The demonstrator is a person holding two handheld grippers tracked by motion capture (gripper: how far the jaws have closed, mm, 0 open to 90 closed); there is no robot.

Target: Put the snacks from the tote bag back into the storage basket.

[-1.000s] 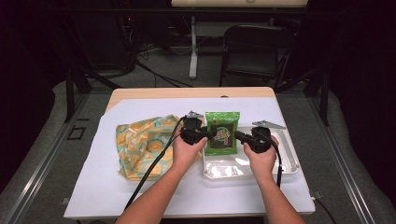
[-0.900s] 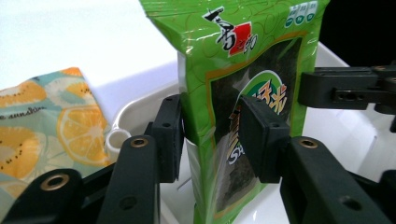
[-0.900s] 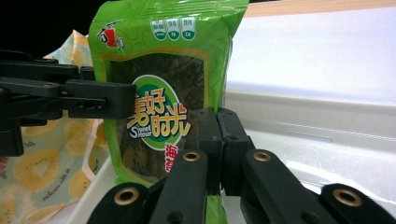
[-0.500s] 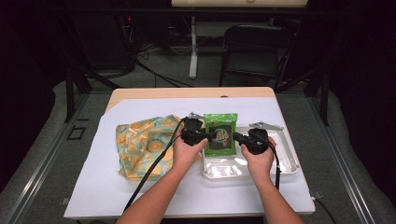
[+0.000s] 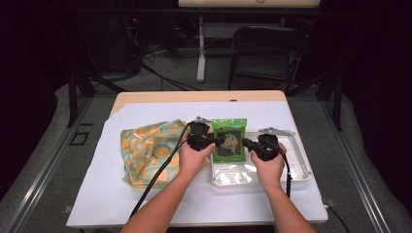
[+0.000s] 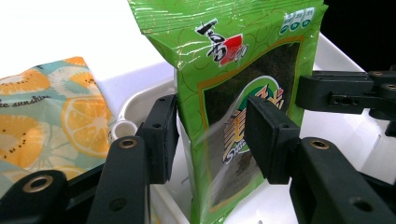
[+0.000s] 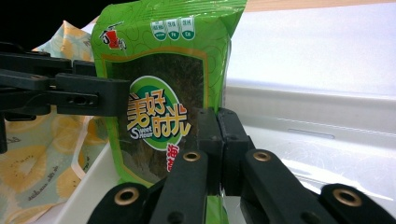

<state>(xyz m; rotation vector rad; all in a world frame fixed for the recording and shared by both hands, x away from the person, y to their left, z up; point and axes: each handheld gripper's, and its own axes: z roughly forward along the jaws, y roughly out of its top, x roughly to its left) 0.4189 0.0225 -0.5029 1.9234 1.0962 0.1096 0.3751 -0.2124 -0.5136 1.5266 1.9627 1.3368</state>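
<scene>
A green seaweed snack packet (image 5: 230, 138) stands upright in a white plastic tray (image 5: 301, 167). My right gripper (image 7: 217, 126) is shut on the packet's (image 7: 163, 70) right edge, with the pads pinching the foil. My left gripper (image 6: 212, 128) has its jaws on either side of the packet's (image 6: 233, 56) other edge. They have just been opening, and the pads (image 6: 161, 135) no longer press on the foil. In the high view the left gripper (image 5: 216, 141) and the right gripper (image 5: 247, 143) face each other across the packet.
A folded cloth printed with orange and kiwi slices (image 5: 150, 150) lies left of the tray on the white table cover (image 5: 272, 204). The tray's bottom (image 7: 327, 154) is bare right of the packet. A black chair (image 5: 265, 48) stands beyond the table.
Both hands and the packet stay where they were. The left gripper's jaws look slightly wider apart around the packet's edge.
</scene>
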